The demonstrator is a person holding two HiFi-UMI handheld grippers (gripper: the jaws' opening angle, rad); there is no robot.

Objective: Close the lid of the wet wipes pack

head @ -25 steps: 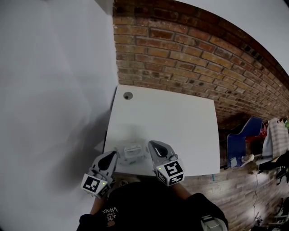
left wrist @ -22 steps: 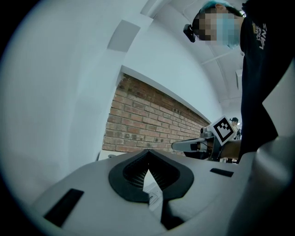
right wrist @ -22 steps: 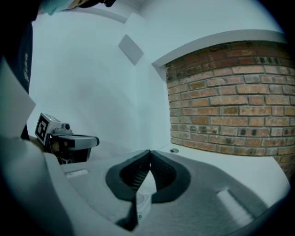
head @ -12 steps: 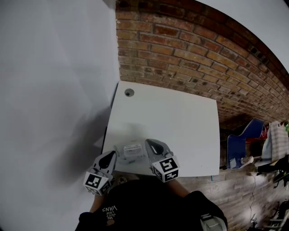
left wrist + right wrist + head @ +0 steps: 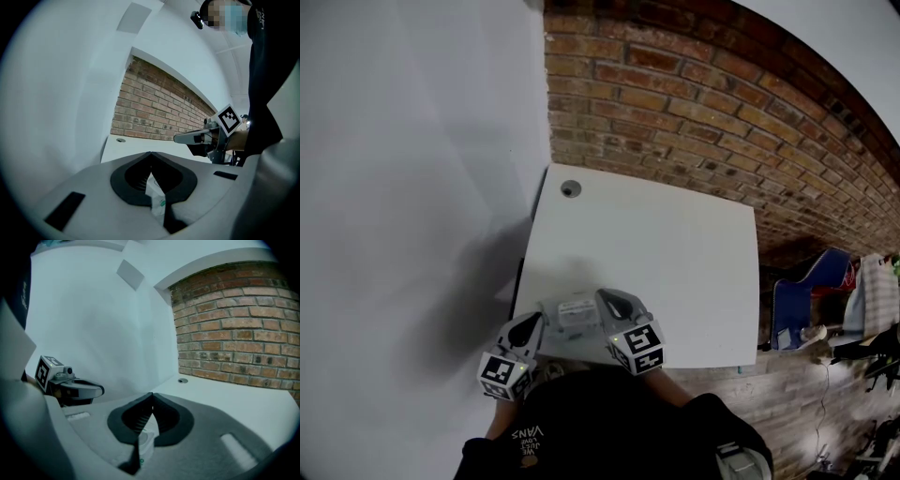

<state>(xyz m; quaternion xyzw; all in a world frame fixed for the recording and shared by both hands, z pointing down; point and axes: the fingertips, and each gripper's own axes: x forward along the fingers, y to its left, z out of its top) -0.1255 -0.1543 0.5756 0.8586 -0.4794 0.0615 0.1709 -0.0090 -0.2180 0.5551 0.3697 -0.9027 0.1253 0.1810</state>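
The white wet wipes pack (image 5: 577, 314) lies near the front edge of the white table (image 5: 675, 253), between my two grippers. My left gripper (image 5: 532, 323) is at the pack's left end and my right gripper (image 5: 607, 298) is at its right end. In the left gripper view the jaws (image 5: 151, 153) meet at their tips, and a strip of the pack (image 5: 156, 199) shows through the slit below them. In the right gripper view the jaws (image 5: 152, 394) also meet, with the pack's white lid (image 5: 144, 441) showing beneath. I cannot see whether the lid is down.
A round cable hole (image 5: 570, 188) sits at the table's far left corner. A brick wall (image 5: 722, 103) runs behind the table and a white wall (image 5: 412, 187) stands at its left. A blue chair (image 5: 802, 300) and clutter stand to the right.
Both grippers have drawn in closer to the pack. The right one shifted left and slightly towards me, over the pack's right end. The pack stays near the front edge.
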